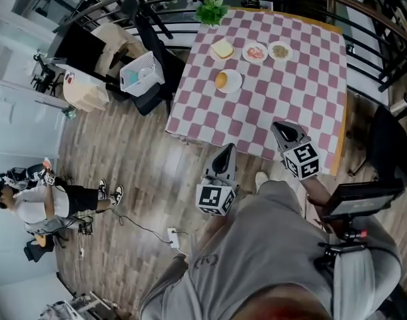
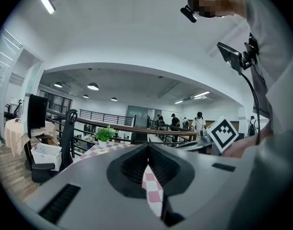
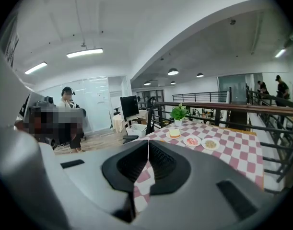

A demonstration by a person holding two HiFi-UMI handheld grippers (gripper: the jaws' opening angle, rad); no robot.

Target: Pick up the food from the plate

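Standing short of the checked table (image 1: 303, 79), the person held both tools empty: the left gripper (image 1: 227, 151) and the right gripper (image 1: 278, 129) each had their jaws pressed together on nothing. The food lay well ahead of them: a round bun (image 1: 220, 80) on the nearest white plate (image 1: 235, 83), a layered sandwich (image 1: 222, 48) beyond it, then pink food (image 1: 255, 52) and brownish food (image 1: 280, 51) on small plates of their own. The bun looked light, soft and easily crushed, so a gentle pinch across its sides seemed best. The two far foods were too small to name, and the left gripper view showed only a sliver of tablecloth
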